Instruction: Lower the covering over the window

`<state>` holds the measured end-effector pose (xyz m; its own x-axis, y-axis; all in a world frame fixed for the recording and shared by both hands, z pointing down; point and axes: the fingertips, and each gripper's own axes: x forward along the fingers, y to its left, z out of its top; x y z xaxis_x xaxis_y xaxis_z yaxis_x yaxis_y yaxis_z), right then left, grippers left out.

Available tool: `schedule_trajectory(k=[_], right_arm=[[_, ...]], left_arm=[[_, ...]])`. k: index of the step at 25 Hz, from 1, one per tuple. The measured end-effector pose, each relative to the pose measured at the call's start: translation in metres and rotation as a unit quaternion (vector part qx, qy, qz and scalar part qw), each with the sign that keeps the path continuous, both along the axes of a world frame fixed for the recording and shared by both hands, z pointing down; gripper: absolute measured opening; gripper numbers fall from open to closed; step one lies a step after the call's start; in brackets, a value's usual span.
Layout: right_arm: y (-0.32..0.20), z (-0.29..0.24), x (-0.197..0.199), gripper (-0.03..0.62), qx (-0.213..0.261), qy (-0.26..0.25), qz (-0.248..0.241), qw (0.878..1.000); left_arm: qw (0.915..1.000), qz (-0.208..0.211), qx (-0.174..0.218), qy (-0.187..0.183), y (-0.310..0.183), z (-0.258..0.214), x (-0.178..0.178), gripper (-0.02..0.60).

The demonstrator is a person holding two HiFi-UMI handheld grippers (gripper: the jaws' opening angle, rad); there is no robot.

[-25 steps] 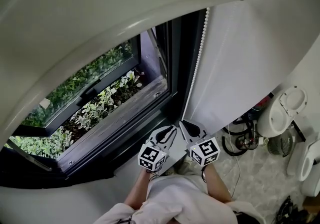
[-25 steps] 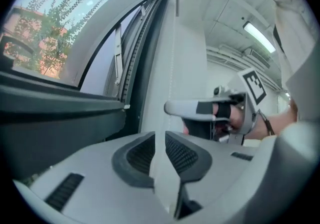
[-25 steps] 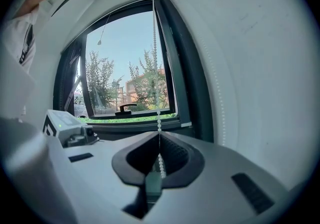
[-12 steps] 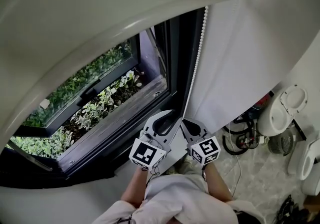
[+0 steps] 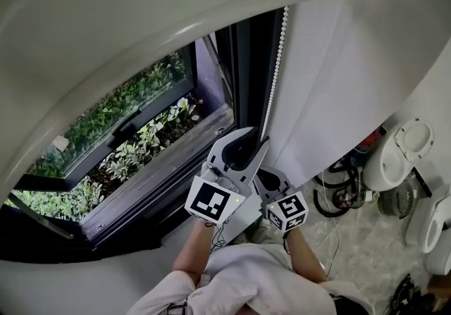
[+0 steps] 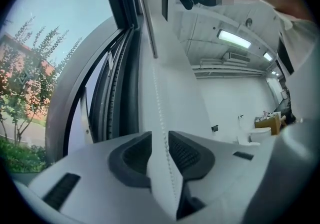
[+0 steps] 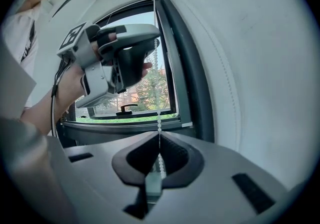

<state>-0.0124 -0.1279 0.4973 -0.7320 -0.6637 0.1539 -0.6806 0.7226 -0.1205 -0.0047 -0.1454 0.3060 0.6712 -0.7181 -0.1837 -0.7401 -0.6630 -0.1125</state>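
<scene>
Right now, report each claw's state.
Left claw: opening, bead chain inside it, not gripped.
Right claw: closed on the bead chain.

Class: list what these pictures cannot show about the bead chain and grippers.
- Head view: lower end of the bead chain, hidden behind the left gripper, whose jaws are opening around it.
- Head view: jaws of the right gripper, covered by the left gripper.
- Head view: the chain's top end, too small.
</scene>
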Motion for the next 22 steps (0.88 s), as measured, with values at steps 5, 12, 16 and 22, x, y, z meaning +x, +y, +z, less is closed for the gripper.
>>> schedule_trajectory(k=[5,12,16,22], right_arm=[[0.001,-0.001,0.000,-0.003,0.001,0.000,-0.002,1.000],[0.003,0.008,-0.002,-0.003,-0.005,0.016,-0.006,1.000],[0.005,0.025,0.000,-0.003,-0.023,0.029,-0.006,0.999],[0.007,0.047,0.000,-0.003,-0.045,0.039,-0.007,0.998]], left_arm=[[0.9997,0.004,0.023,-0.005,-0.004,-0.021,0.007,0.074],[0.9999,0.001,0.016,-0.004,0.000,-0.011,0.009,0.017],[1.0000,-0.006,0.000,-0.005,-0.001,0.005,0.008,0.017],[0.9996,-0.011,-0.020,-0.014,-0.001,0.030,0.008,0.017]])
